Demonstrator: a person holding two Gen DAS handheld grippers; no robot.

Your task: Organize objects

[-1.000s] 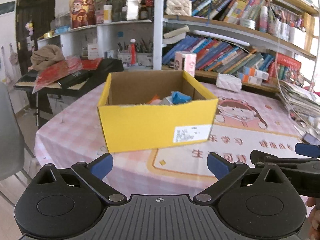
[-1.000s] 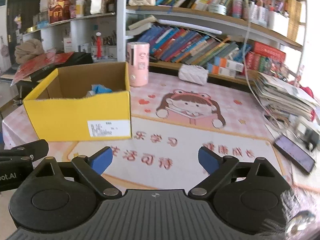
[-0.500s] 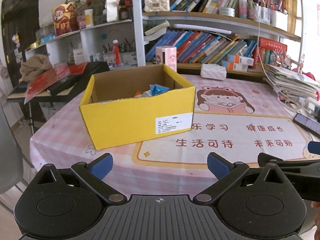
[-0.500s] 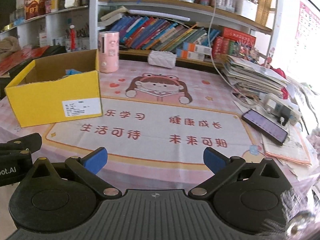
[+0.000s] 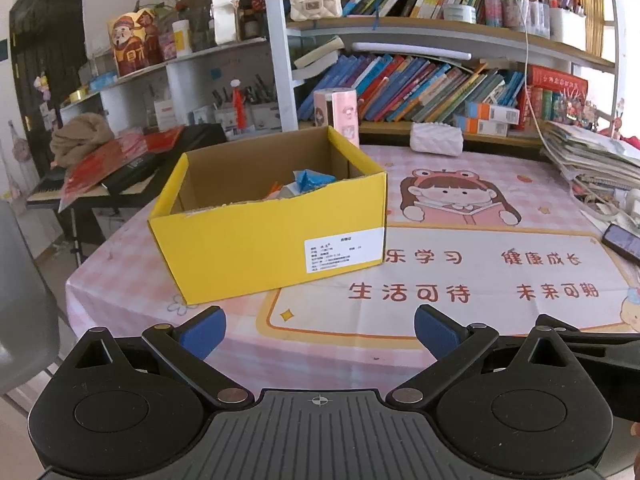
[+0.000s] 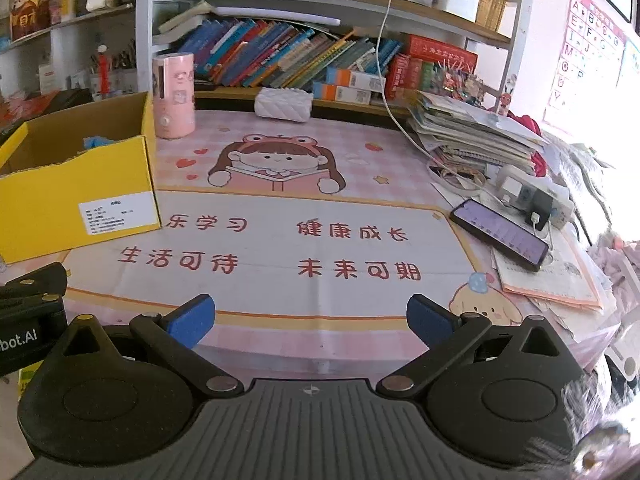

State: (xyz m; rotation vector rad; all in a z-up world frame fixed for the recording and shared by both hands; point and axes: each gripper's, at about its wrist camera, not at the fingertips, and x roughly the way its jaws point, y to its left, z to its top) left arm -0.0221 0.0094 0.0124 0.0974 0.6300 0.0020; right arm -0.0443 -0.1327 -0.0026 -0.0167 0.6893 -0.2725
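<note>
- My left gripper (image 5: 318, 330) has its fingers spread wide, with nothing between the blue pads; it hangs over the near edge of the bench (image 5: 120, 280).
- My right gripper (image 6: 310, 320) also has the fingers spread as wide as they go. Its jaws have just been opening a little more, and nothing is between them.
- The yellow cardboard box (image 5: 256, 248) stands on the left part of the bench, open at the top, with a white label (image 5: 344, 254) on its near wall.
- Inside the box I see a blue crumpled thing (image 5: 312, 180) and something orange beside it; I cannot tell what they are.
- A pink cylinder container (image 6: 174, 94) stands upright just behind the far right corner of the box.
- A white quilted pouch (image 6: 284, 104) lies at the far edge of the bench, below the bookshelf (image 6: 320, 4).
- On the right side a smartphone (image 6: 498, 234) lies flat with its screen lit, near a white power strip (image 6: 536, 196) and a stack of papers (image 6: 472, 136).
- The middle of the pink tablecloth (image 6: 320, 176), with the cartoon girl and red characters, carries no objects.
</note>
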